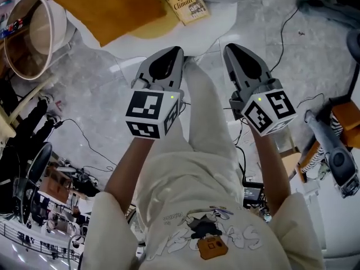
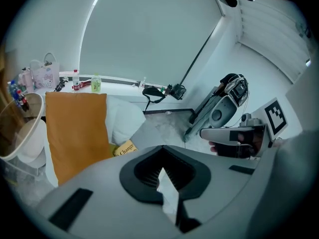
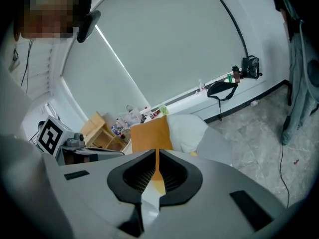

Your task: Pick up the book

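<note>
Book (image 1: 185, 3) with a yellow cover is seen lying flat on a white cushion (image 1: 222, 17), its one edge just beside an orange cushion (image 1: 112, 7); it is untouched and well ahead of both tools. In the left gripper view the book (image 2: 124, 148) is seen peeping out beside the orange cushion (image 2: 77, 133).

The left gripper (image 1: 171, 52) and the right gripper (image 1: 233, 49) are held side by side in front of the body, near each other but apart, tips directed forward and downward towards the book. Both forearms are extended, with the marker cubes nearest the person. The left gripper (image 2: 162, 148) is noted with jaws brought together and nothing between them. The right gripper (image 3: 157, 153) is likewise closed and empty. A grey marbled floor (image 1: 90, 89) is seen below the hands.
</note>
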